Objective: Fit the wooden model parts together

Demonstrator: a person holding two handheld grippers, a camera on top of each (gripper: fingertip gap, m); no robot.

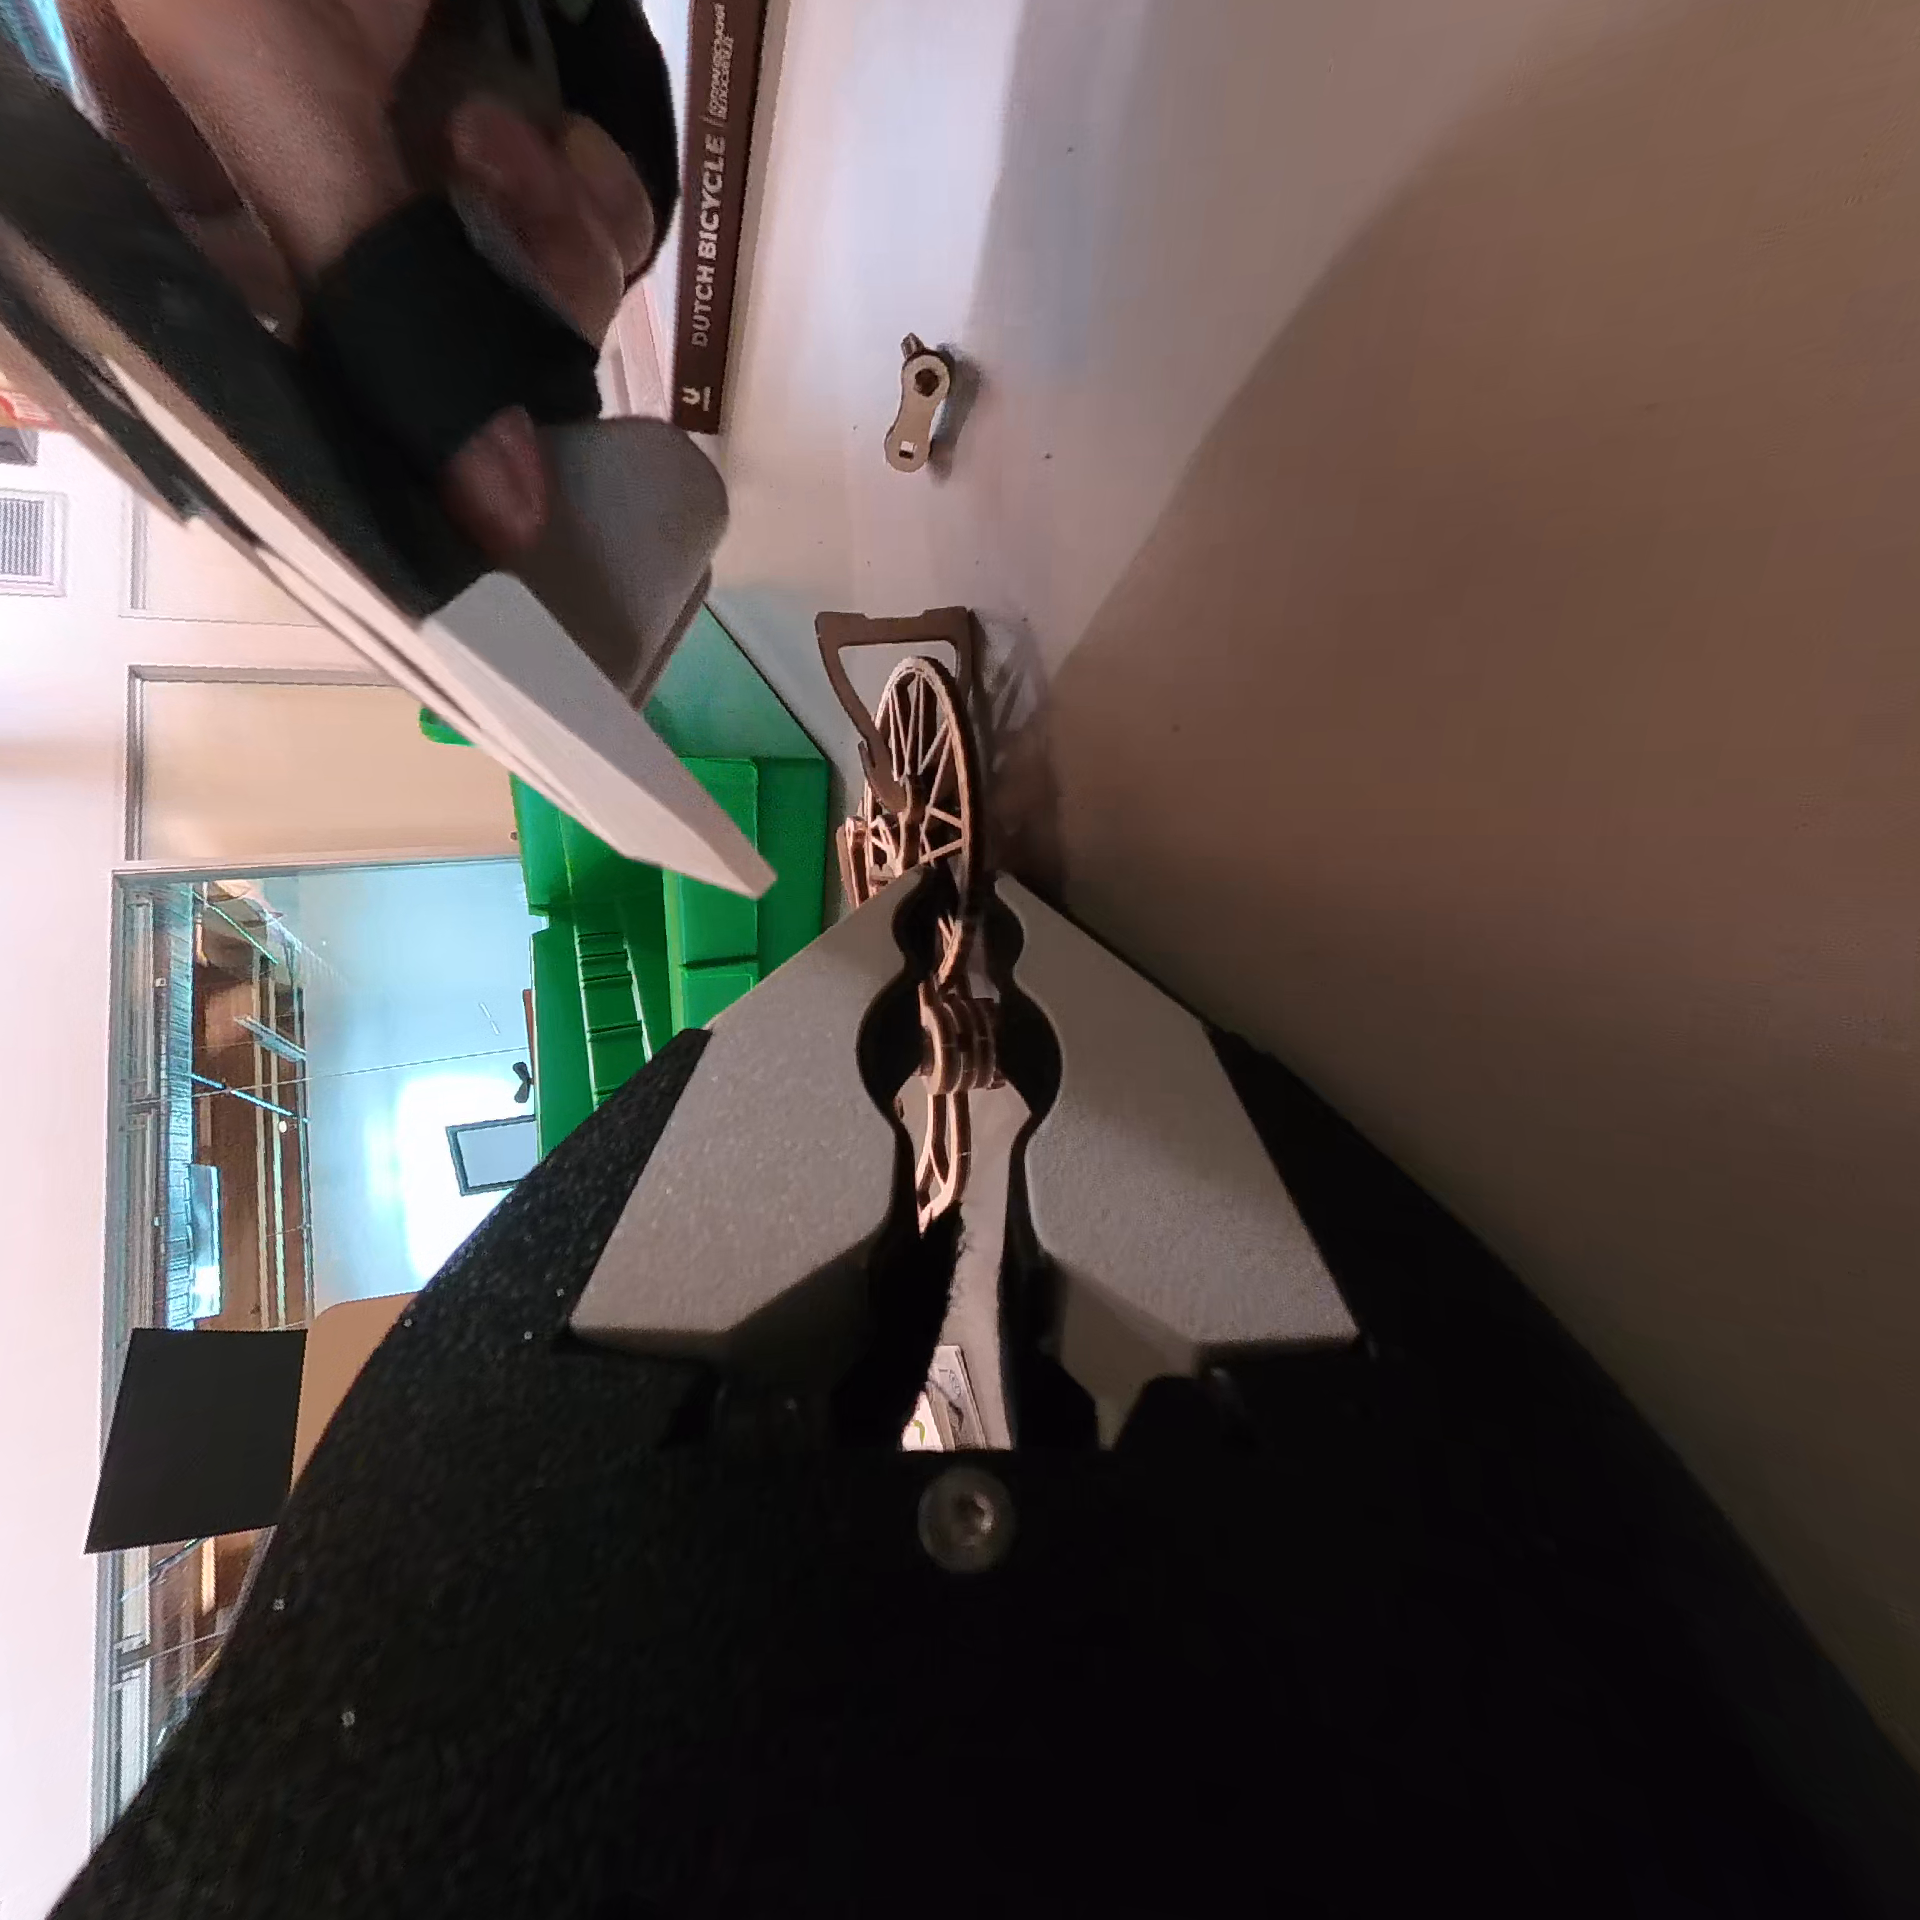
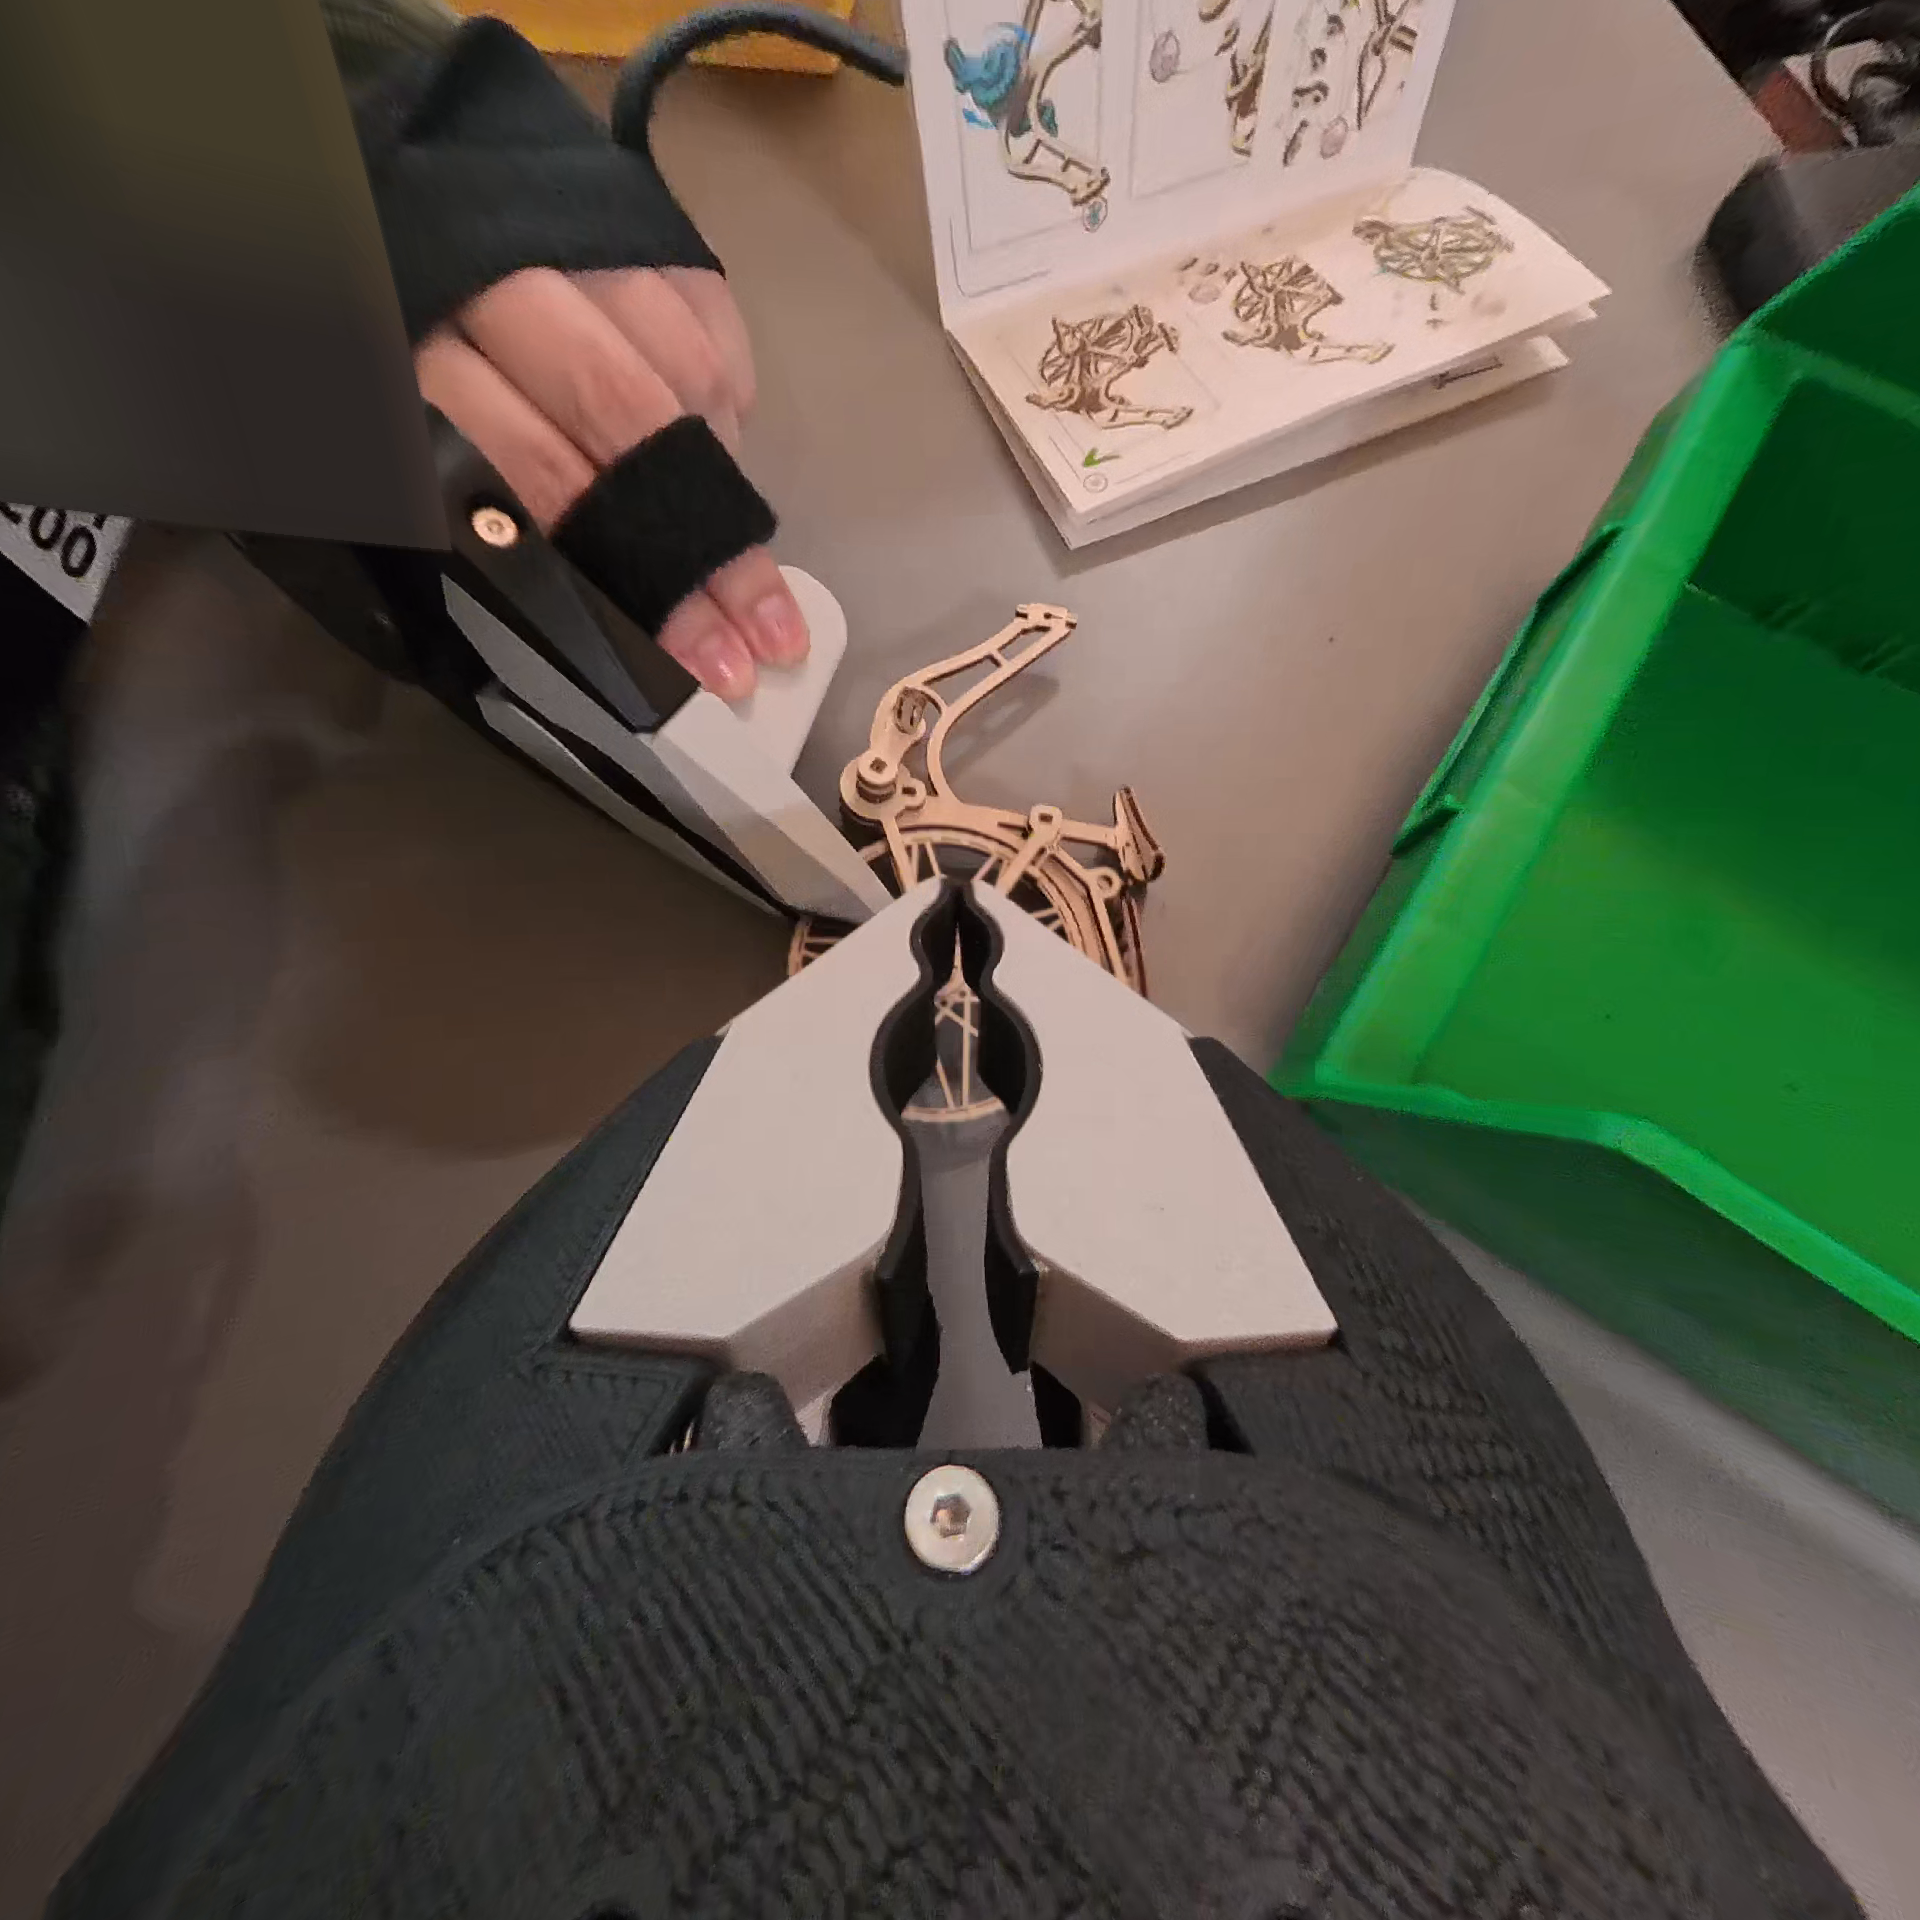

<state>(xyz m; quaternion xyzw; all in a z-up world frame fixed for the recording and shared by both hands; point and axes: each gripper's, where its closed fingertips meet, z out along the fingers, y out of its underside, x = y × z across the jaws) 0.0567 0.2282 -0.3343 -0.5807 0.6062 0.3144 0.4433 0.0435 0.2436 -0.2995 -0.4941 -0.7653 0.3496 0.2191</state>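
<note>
The left tongs are clamped on the wooden bicycle model, holding its wheel edge-on against the counter. The right tongs are nearly closed and seem empty, hovering right over the model, which lies straight ahead of their tips. A loose wooden link lies well apart, beyond it.

Two tongs — one wooden model, one green bin, one booklet.

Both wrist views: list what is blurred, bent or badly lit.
Left wrist view: turned sideways, the near hand blurred, bright window washed out, table edge bowed. Right wrist view: booklet soft, a flat masked patch top left, green bin stretched at the edge.
</note>
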